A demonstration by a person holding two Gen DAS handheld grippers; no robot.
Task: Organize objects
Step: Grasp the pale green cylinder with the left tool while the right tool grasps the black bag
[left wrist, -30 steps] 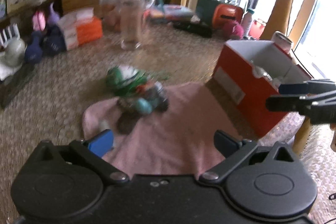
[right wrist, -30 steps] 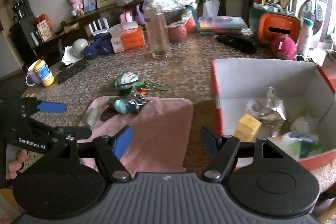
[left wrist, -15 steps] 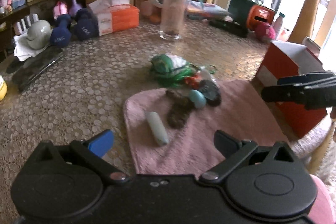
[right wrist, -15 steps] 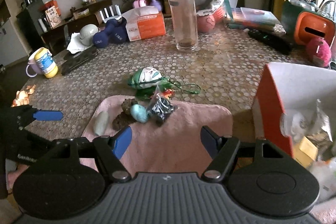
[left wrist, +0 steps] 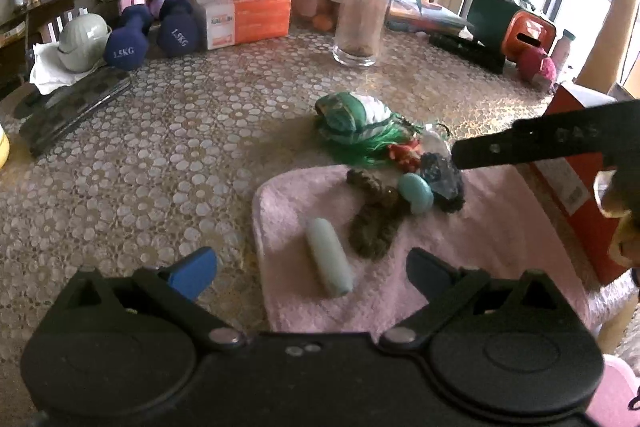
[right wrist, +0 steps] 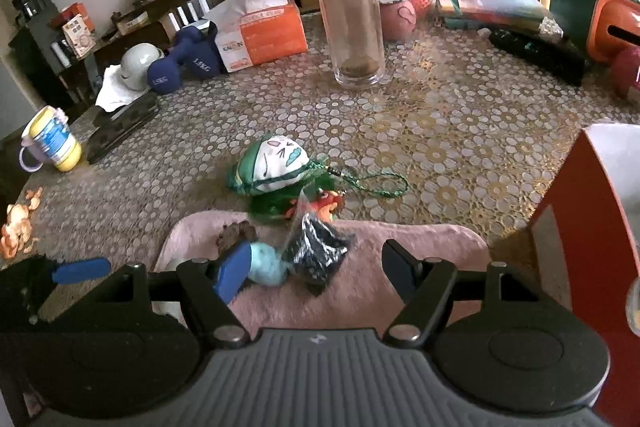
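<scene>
- Left wrist view: left gripper hangs low over the pink towel on the table, fingers apart and empty. The pale green tube lies between the fingertips, slightly further out. Brown clump, teal egg and dark bagged item sit further along the towel; green pouch is just off its far edge.
- Right wrist view: right gripper also has fingers apart, empty, with the teal egg and dark bagged item roughly between them. Red box stands to the right, beside the towel.
- Likely step: pick one item for the box. Suggest centring on a single object, closing across its short axis, and avoiding snagging the towel pile or the neighbours.
</scene>
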